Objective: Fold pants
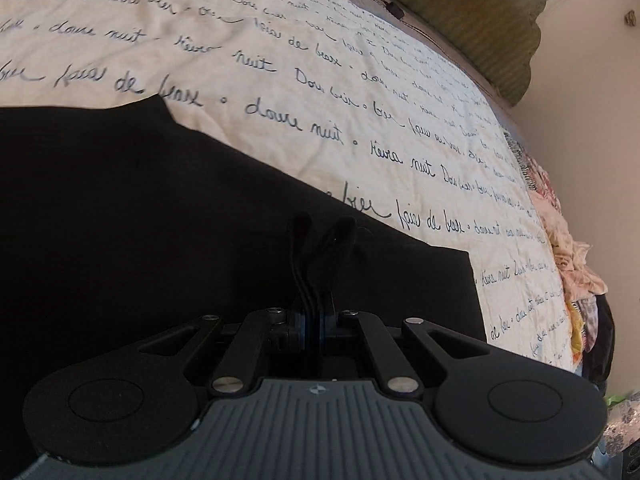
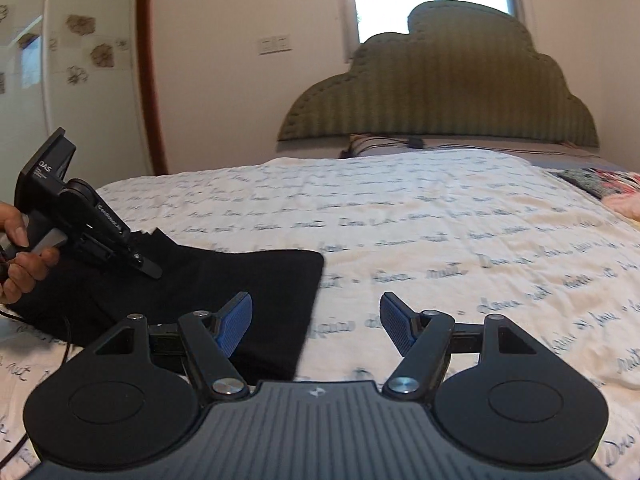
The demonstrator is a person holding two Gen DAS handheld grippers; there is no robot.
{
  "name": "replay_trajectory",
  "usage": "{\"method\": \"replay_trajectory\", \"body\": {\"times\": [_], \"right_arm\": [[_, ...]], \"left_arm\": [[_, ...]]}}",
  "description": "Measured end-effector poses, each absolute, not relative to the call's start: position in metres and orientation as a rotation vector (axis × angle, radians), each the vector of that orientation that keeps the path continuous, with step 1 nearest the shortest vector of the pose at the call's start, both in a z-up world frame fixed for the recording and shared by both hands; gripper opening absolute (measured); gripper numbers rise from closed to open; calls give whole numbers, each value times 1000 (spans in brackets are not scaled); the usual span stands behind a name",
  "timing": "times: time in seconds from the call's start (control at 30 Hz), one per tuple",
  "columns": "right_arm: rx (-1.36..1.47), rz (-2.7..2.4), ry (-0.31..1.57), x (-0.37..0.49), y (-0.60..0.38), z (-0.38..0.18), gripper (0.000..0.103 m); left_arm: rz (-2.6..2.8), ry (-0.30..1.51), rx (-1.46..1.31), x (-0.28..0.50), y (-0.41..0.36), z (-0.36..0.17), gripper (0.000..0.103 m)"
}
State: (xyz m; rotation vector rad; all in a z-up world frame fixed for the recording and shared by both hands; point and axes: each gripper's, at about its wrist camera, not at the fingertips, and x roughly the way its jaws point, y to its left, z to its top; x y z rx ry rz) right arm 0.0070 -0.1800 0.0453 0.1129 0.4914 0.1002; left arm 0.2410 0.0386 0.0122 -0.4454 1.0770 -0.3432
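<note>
Right wrist view: black pants [image 2: 224,280] lie folded lower left on the bed [image 2: 440,220]; right gripper [image 2: 316,320] jaws apart, left gripper [image 1: 316,292] jaws clamped on their fabric.

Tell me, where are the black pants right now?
The pants lie on the bedspread, left of centre in the right wrist view. The left gripper is shut on their far-left part; the open right gripper hovers at their right edge.
</note>
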Motion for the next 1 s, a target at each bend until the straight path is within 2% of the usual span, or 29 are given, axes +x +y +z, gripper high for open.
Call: {"method": "replay_trajectory", "body": {"times": [0.47,0.53,0.57,0.8,0.93,1.0], "right_arm": [[47,194,548,28,-128,46,70],[43,205,553,30,-123,46,70],[40,210,555,31,-121,45,70],[81,239,606,62,-114,39,70],[124,242,596,77,-116,43,70],[154,226,609,89,-118,43,70]], "left_arm": [[-352,1051,-550,229,76,-6,5],[-357,1045,-558,228,78,-7,11],[-362,1041,-565,226,82,-9,19],[-325,998,-625,211,108,3,22],[-317,842,-667,190,123,39,23],[-370,805,-701,188,114,49,29]]}}
